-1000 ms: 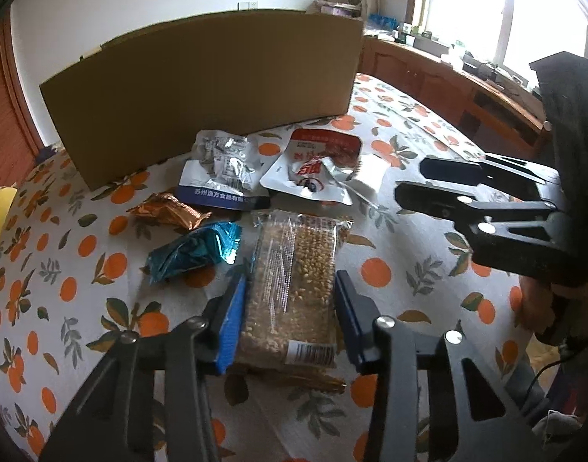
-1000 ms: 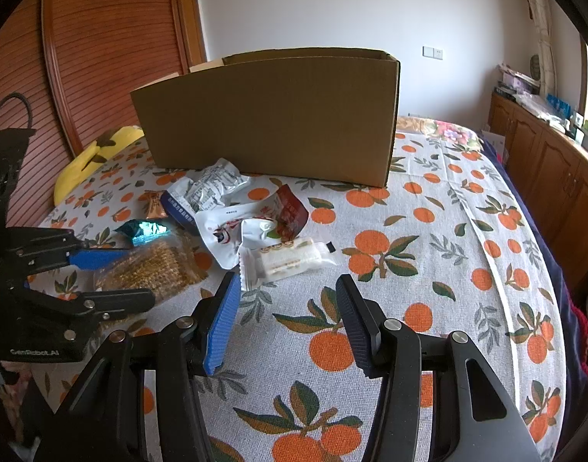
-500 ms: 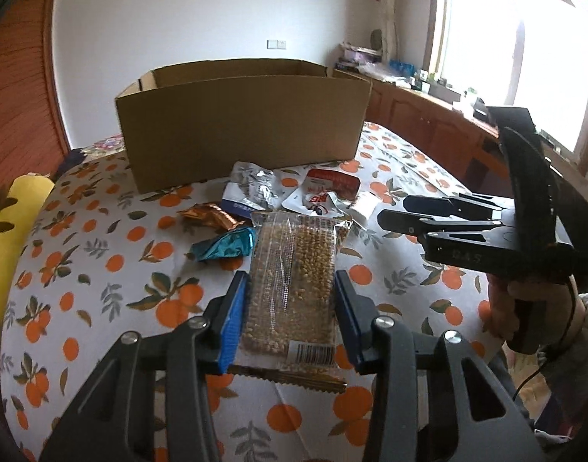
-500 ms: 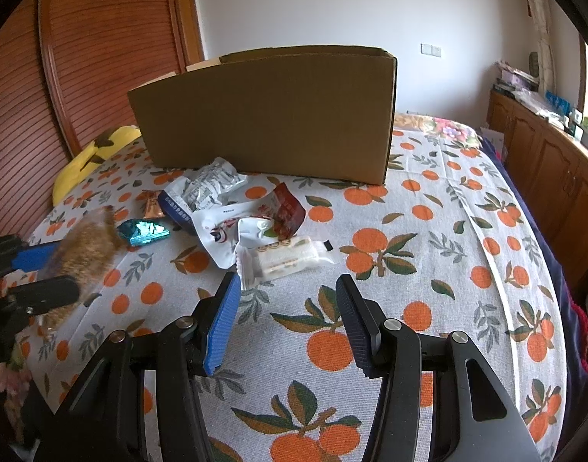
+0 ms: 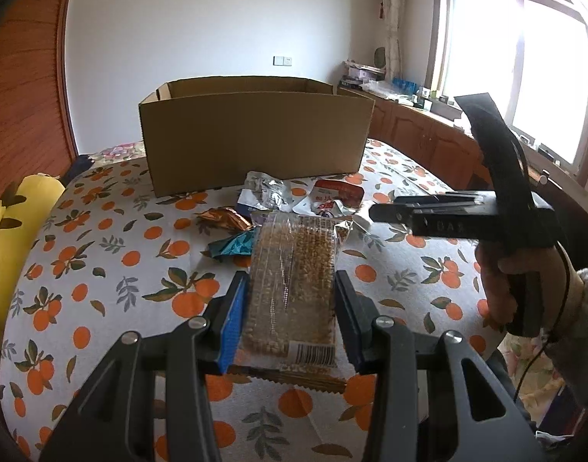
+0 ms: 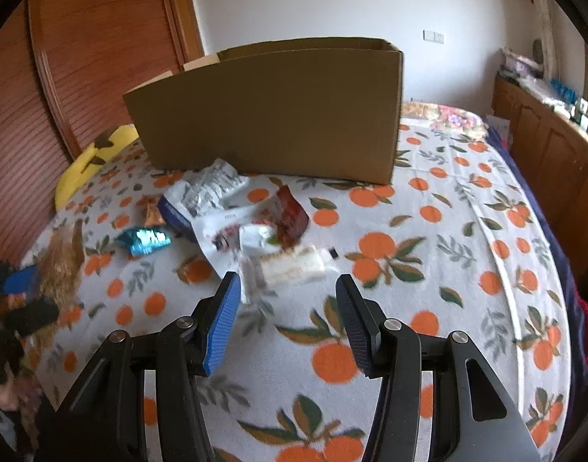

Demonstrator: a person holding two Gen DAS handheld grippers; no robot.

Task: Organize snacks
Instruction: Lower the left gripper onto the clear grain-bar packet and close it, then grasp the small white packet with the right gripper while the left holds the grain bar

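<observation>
Left gripper (image 5: 292,310): tilted downward, fingers clamped on grain bar packet (image 5: 292,281), raised above bed (image 5: 101,238) | Right gripper (image 6: 288,321): tilted downward, fingers apart, empty, over white wrapped snack (image 6: 290,265) | Beyond: loose snacks, then cardboard box (image 5: 255,138)

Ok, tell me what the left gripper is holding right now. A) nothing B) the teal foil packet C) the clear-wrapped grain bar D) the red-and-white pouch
C: the left gripper has its fingers pressed on both sides of the clear-wrapped grain bar, raised off the tablecloth.
</observation>
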